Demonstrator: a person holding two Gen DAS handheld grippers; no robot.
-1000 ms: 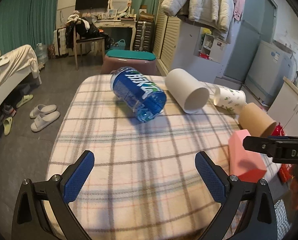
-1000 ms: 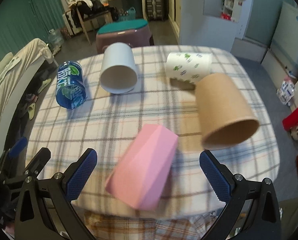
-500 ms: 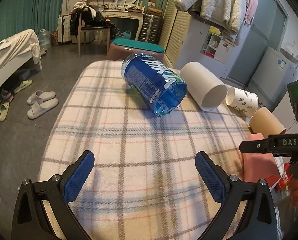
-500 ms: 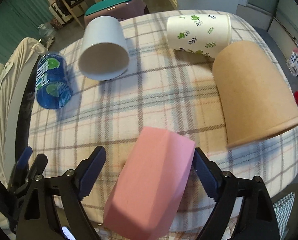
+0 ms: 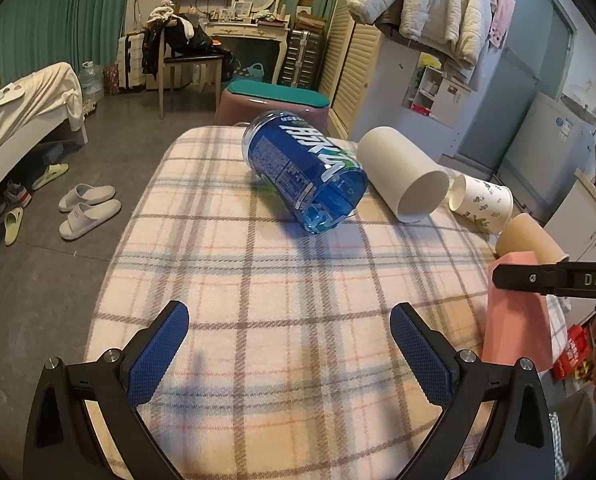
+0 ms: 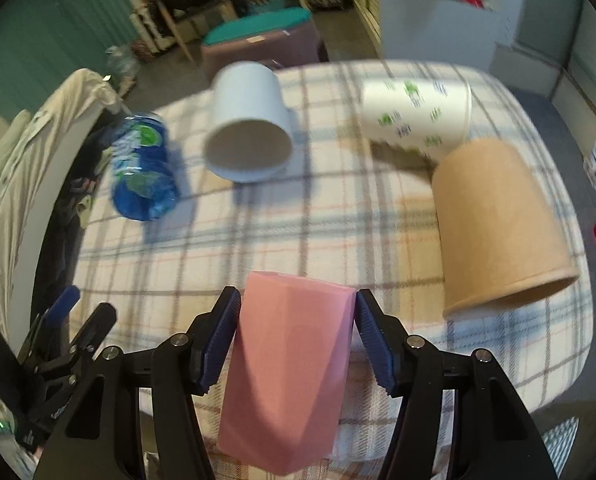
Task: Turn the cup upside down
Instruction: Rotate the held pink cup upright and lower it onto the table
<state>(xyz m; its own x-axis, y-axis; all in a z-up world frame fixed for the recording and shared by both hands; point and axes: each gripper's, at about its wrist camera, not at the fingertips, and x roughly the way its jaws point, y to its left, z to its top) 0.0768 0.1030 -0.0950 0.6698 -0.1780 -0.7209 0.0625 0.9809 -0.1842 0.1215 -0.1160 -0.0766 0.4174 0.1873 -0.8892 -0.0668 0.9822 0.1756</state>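
The right gripper (image 6: 295, 334) squeezes the pink cup (image 6: 287, 376) at the near edge of the checked tablecloth (image 6: 338, 224). The left gripper (image 5: 287, 344) is wide open over the cloth, holding nothing. Farther away lie a brown cup (image 6: 494, 224), a white cup (image 6: 247, 140) and a blue bottle (image 6: 141, 172).

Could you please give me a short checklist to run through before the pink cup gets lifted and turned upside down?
1. Right gripper pads on both sides of the pink cup: ok.
2. Grip firm enough to lift: cannot tell.
3. Brown cup close on the right, may be clipped in the turn: not ok.
4. Left gripper open, empty and apart from the pink cup: ok.
5. Bare plaid cloth to set the cup down on: ok.
6. Which end is the pink cup's mouth: cannot tell.
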